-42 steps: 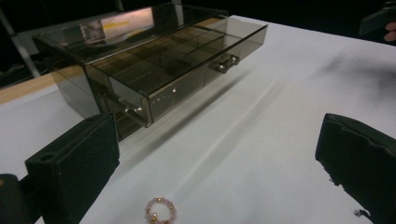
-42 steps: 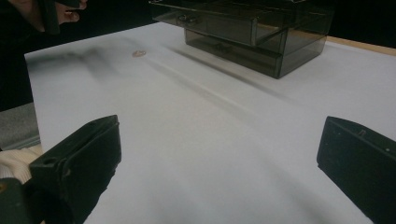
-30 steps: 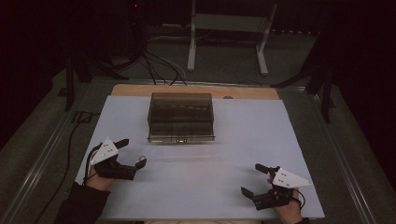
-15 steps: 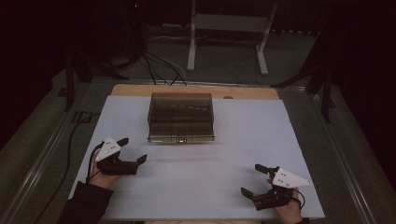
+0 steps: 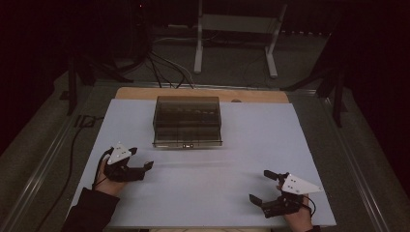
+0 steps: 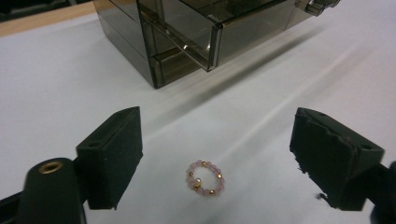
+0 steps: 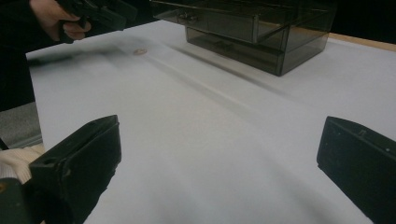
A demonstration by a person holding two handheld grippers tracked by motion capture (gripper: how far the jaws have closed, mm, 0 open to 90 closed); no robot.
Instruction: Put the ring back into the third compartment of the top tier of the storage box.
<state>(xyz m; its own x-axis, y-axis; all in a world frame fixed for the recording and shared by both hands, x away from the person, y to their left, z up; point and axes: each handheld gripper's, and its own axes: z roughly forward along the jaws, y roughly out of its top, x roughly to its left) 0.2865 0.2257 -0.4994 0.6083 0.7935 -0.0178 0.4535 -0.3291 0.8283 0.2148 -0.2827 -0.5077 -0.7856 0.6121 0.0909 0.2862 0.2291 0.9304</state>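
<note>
The left tongs [image 6: 212, 149], just closing yet apart, straddle a pink bead ring [image 6: 205, 178] on the bench [image 6: 56, 88]; the right tongs [image 7: 217, 163] gape.

A: Any lettering on the smoky grey see-through plastic drawer box [image 5: 187, 121]?

B: None legible. The front edge of it carries a small pale spot in the high view, too small to tell whether it is a label or a latch.

A: The pale sheet over the tabletop [image 5: 232, 183]?

B: Blank. No print, no marks.

A: The grey three-cornered plates, the bead ring?

B: Nothing written there that can be read. No brand, number or sign legible in any view.
</note>
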